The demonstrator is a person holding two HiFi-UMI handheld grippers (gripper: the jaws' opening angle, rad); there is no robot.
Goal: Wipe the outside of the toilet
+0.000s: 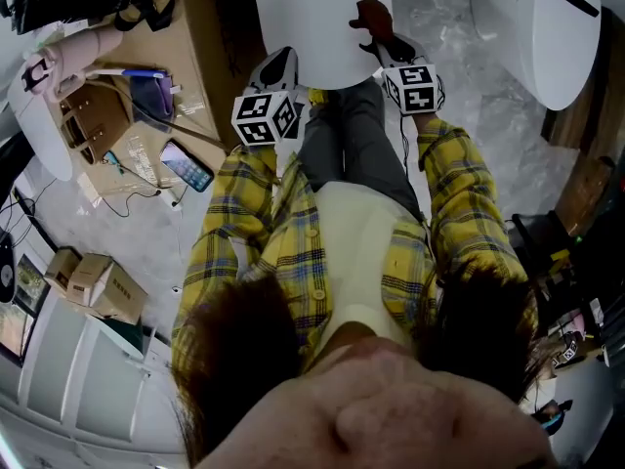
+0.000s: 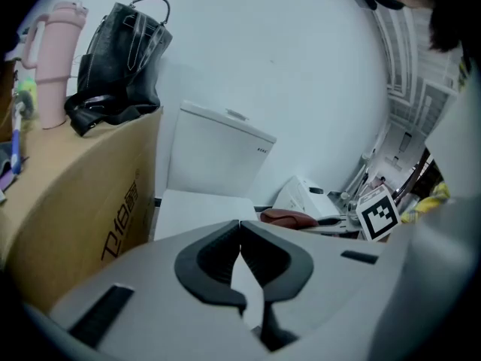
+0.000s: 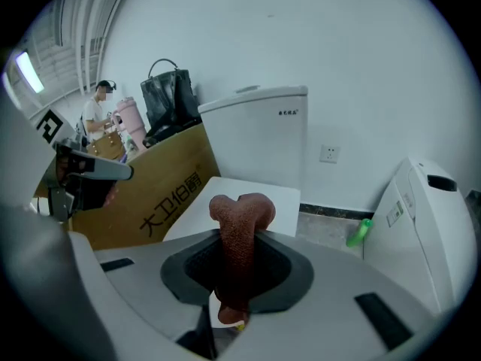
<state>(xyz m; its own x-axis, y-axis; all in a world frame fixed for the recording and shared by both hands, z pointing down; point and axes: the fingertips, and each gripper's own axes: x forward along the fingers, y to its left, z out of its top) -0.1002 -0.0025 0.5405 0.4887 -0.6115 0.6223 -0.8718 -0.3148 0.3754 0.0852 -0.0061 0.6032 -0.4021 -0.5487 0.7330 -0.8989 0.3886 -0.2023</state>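
Marble-grey floor (image 1: 444,27) ahead bears the white ceramic toilet (image 1: 312,27), lid down; my right claw (image 3: 237,269) pinches a rust-brown terry cloth (image 3: 239,228), judged soft and light, by its bunched end, while my left claw (image 2: 244,265) is closed and empty.

A cardboard box (image 1: 208,29) stands left of the toilet (image 1: 322,18).

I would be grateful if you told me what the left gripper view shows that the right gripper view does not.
Only the left gripper view shows the left gripper, jaws together on nothing, and a square-marker cube at the right. Only the right gripper view shows the right gripper clamped on the reddish-brown cloth, a green bottle, a white wall socket and a distant person. Both show that cloth, the white toilet tank, the black handbag and the brown cardboard box.
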